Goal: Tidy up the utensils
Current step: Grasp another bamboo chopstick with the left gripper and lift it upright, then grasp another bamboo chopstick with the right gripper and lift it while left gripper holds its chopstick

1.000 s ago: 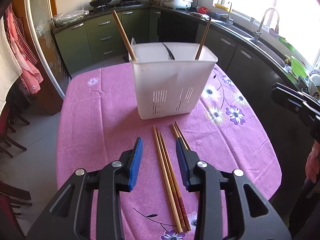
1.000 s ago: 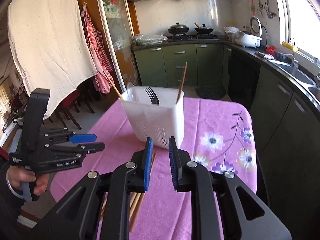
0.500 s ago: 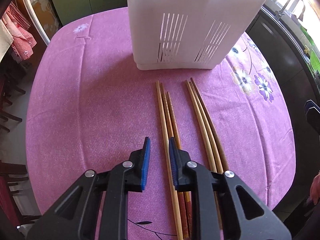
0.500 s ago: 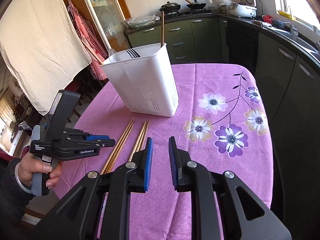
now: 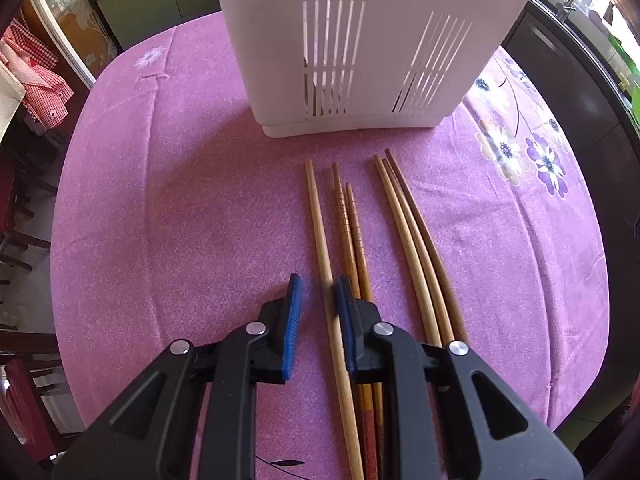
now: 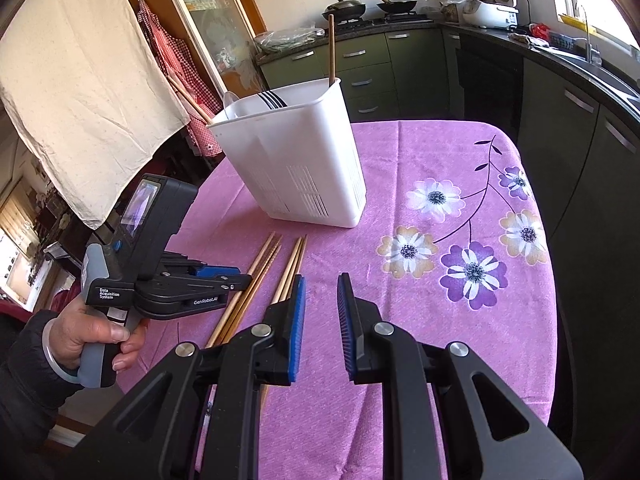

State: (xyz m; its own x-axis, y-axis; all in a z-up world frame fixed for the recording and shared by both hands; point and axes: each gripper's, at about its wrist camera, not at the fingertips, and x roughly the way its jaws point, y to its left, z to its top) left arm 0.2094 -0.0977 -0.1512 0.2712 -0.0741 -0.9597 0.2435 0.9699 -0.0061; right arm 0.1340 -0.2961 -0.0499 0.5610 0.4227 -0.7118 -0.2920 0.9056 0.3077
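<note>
Now left gripper [image 5: 317, 286] points steeply down, jaws straddling pale chopstick [image 5: 320, 232].

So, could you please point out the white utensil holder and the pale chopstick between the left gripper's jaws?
white utensil holder [image 5: 372, 40], left wrist view, slotted front wall.
pale chopstick [image 5: 318, 224], left wrist view, mid-shaft.

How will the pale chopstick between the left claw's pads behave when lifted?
Probably stiff and light: the pale chopstick is a thin, straight wooden stick. It looks round, so it may roll on the tablecloth. The left claw, whose jaws have just been closing around it, would grip one narrow spot, so it may pivot.
</note>
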